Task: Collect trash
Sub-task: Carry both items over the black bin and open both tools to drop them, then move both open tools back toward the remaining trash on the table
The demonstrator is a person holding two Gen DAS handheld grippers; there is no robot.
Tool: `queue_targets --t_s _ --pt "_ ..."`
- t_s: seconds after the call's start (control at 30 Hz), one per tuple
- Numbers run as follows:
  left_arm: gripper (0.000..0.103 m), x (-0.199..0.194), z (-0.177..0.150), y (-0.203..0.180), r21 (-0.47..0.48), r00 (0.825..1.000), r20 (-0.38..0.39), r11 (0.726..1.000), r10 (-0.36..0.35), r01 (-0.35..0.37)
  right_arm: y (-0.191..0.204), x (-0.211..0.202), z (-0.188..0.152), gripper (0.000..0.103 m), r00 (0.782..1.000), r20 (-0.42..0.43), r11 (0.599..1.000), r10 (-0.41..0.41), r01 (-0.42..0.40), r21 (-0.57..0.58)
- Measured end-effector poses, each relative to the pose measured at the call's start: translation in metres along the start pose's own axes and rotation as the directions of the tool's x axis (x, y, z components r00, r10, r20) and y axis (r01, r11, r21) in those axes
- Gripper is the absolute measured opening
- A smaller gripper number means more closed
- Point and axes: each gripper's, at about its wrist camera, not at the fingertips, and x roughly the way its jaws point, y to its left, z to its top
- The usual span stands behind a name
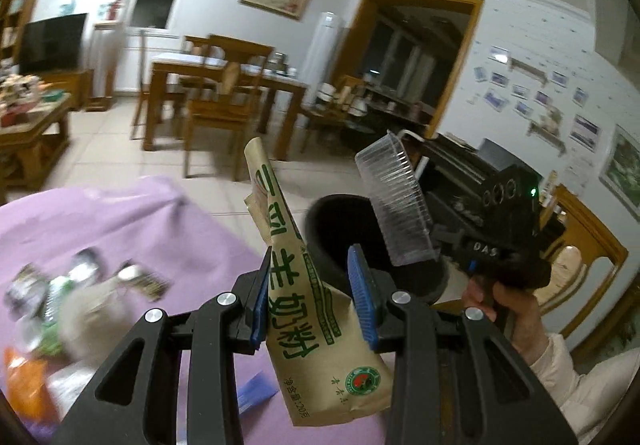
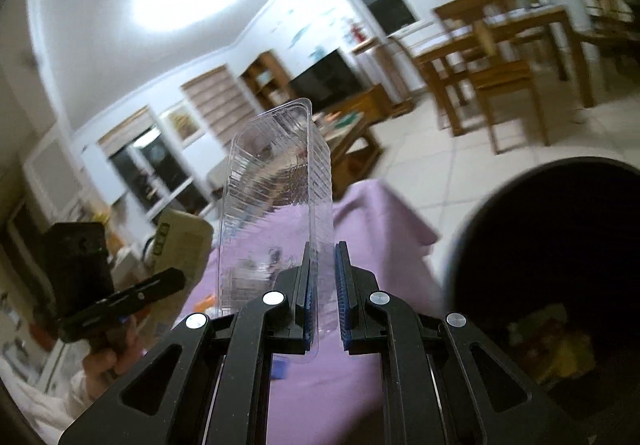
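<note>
Purple cloth [image 1: 120, 213] covers our table; beyond its edge stands the bin [image 2: 560, 265]. Our left gripper [image 1: 312, 297] pinches a paper packet [image 1: 304, 297], our right gripper [image 2: 323, 285] a clear tray [image 2: 280, 185] (upright), nearer the bin.

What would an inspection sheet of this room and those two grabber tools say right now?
Surface: purple cloth over a table.
Job's things: brown paper packet; clear plastic tray; black bin with some trash inside.
Clutter: blurred wrappers on the cloth.
Grippers: left gripper shut on the packet; right gripper shut on the tray.
Cables: nothing seen.
Surroundings: wooden dining table, chairs, television, tiled floor.
</note>
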Motion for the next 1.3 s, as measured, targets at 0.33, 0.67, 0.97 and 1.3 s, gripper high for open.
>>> queue_targets --t_s 0.33,0.67,0.97,1.3 --pt "0.035 0.098 0.013 -0.043 0.064 0.989 -0.072 0.989 -0.126 0.131 -0.094 -0.069 -0.01 0.011 0.981 0.102 0.977 -0.167 0.15 0.154" --pt "0.035 0.153 0.005 -0.054 0.073 0.978 -0.147 0.985 -0.146 0.158 -0.138 -0.081 -0.034 0.011 0.969 0.091 0.956 -0.229 0.206 0.21" --pt "0.037 0.176 0.007 -0.06 0.071 0.974 -0.183 0.986 -0.135 0.15 -0.151 -0.071 -0.036 0.011 0.968 0.083 0.948 -0.235 0.21 0.237" --pt "0.097 0.164 0.006 -0.076 0.149 0.99 -0.12 0.984 -0.08 0.098 -0.119 -0.093 -0.044 0.089 0.924 0.183 0.927 -0.335 0.288 0.241"
